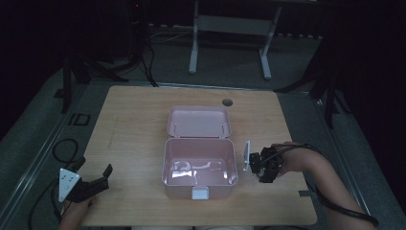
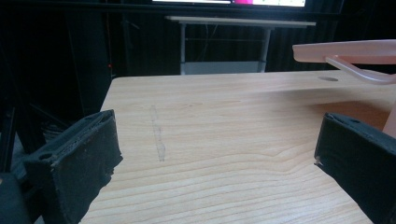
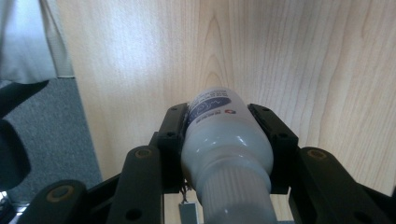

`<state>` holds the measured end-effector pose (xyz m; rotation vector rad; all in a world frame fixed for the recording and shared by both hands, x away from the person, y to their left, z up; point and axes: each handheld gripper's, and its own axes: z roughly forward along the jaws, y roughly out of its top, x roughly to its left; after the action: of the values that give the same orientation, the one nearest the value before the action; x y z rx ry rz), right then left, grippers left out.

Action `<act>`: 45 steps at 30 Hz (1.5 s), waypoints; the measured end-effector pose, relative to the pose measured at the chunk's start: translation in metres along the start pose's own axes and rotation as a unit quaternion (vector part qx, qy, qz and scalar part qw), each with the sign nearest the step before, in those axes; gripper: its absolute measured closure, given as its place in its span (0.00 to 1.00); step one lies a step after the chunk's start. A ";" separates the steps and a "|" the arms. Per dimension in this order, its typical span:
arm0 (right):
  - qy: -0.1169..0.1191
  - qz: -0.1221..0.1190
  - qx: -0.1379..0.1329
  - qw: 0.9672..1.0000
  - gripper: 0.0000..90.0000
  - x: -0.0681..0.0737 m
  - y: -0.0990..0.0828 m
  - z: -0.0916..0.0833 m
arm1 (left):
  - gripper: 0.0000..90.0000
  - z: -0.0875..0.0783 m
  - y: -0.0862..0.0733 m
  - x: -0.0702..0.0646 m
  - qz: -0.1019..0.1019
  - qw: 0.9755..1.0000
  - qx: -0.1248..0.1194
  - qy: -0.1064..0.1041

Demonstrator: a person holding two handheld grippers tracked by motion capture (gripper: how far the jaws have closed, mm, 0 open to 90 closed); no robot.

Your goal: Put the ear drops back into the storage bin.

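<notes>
A pale wooden table (image 1: 134, 120) stands in a dark room.

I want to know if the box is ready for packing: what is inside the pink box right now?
The pink box stands open and looks empty apart from bright glare on its floor. The near wall hides a strip of the floor behind it. The right gripper holds a white bottle outside it.

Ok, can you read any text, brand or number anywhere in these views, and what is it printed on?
Nothing is legible.
White bottle in the right hand-held gripper: dark label with pale print and a small red mark, too blurred to read.
Screen strip along the top edge of the left gripper view: too small to read.
Pink box: no lettering visible.
</notes>
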<state>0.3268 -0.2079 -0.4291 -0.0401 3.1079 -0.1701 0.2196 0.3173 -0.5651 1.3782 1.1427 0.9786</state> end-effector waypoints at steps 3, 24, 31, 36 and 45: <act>0.002 0.001 -0.004 1.000 0.66 0.001 0.002 -0.011 | 0.00 0.000 0.000 0.000 -0.001 1.000 0.000 0.000; -0.011 -0.016 -0.013 1.000 0.66 0.004 0.026 -0.064 | 0.00 0.000 0.000 0.000 -0.001 1.000 0.000 -0.001; -0.009 -0.025 -0.017 1.000 0.66 0.004 0.042 -0.074 | 0.00 0.000 0.000 0.000 -0.001 1.000 0.000 -0.001; -0.015 -0.031 -0.021 0.999 0.66 0.004 0.050 -0.078 | 0.00 0.000 0.000 0.000 -0.001 1.000 0.000 -0.002; -0.015 -0.046 -0.026 0.998 0.66 0.000 0.072 -0.077 | 0.00 0.000 0.000 0.000 -0.001 1.000 0.000 -0.002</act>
<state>0.3226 -0.1284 -0.3609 -0.1843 3.0811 -0.0886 0.2196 0.3177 -0.5651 1.3785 1.1402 0.9742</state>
